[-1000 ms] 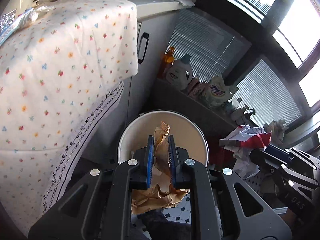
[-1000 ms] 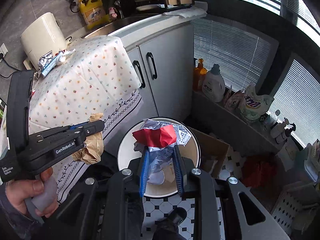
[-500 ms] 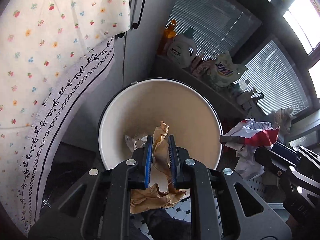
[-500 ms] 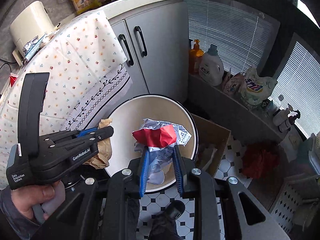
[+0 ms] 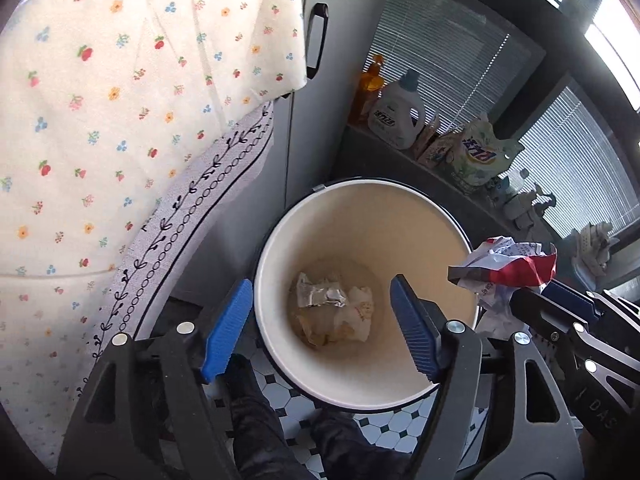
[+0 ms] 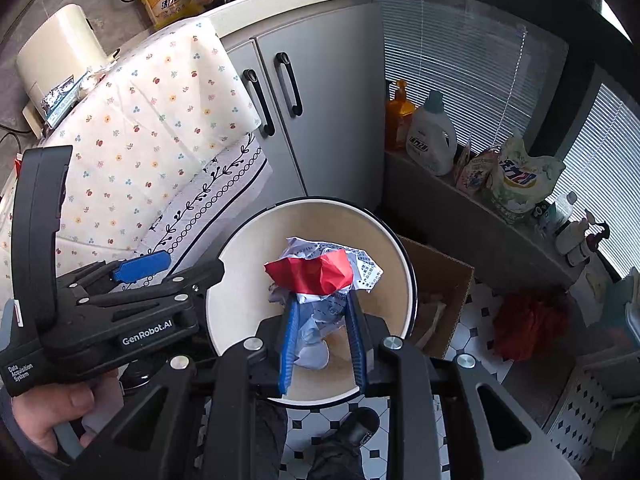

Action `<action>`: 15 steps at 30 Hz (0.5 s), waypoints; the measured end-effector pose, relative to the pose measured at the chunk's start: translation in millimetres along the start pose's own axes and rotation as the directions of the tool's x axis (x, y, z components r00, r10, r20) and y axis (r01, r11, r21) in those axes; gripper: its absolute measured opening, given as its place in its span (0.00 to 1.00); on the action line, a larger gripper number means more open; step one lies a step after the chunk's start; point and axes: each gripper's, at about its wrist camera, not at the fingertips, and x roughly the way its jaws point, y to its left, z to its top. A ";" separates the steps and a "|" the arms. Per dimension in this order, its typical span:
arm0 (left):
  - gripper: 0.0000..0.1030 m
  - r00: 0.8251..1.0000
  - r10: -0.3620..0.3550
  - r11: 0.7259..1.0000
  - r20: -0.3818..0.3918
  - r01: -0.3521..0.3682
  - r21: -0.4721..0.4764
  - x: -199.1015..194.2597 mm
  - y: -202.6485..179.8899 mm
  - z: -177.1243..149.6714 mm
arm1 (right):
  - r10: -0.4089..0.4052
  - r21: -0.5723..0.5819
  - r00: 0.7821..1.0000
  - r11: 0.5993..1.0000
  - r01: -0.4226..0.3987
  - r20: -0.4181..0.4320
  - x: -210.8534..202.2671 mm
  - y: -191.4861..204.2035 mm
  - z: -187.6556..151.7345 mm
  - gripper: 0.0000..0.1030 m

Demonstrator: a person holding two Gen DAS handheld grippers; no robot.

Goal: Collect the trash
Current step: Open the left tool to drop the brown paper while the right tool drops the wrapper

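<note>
A round cream bin point(image 5: 420, 240) with a dark rim is seen standing on the tiled floor, upright and open at the top. At its bottom, crumpled trash point(image 5: 332, 312) is piled: a silver wrapper, pale paper and brownish paper. Above the bin, a crumpled wrapper point(image 6: 320, 276), red and white with small print, is held in the air, not yet dropped inside.
</note>
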 end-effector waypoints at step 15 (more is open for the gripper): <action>0.83 0.988 0.136 0.991 0.070 -0.135 -0.014 -45.8 19.2 16.3 | -0.050 0.007 0.998 0.999 0.049 0.039 -27.7 9.1 13.3 0.64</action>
